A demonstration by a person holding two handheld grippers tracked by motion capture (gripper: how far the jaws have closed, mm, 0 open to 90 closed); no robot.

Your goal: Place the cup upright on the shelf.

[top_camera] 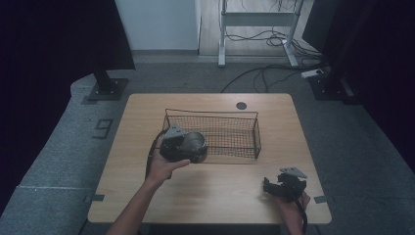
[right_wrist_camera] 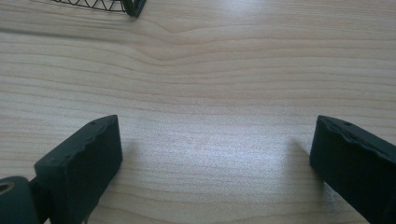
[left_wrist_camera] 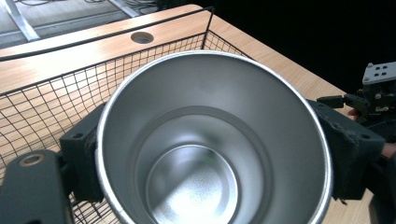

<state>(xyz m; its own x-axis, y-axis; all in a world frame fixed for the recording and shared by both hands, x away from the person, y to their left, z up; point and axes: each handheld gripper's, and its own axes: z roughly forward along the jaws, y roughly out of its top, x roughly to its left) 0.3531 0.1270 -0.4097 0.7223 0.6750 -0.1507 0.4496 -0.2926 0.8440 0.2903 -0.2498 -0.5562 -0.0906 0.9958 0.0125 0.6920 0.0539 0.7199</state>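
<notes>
While the left claw (left_wrist_camera: 205, 154) pinches a shiny metal cup (left_wrist_camera: 210, 140) by its sides, mouth toward the camera, the cup hangs at the near left corner of a black wire basket (top_camera: 215, 129) that sits toward the far middle of the counter (top_camera: 215, 196). Over by the near right corner, the right claw (right_wrist_camera: 215, 158) rests low above bare wood, jaws spread wide with nothing between them.

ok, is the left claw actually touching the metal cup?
Touching. In the left gripper view the left claw has both pads pressed against the outer wall of the metal cup.
</notes>
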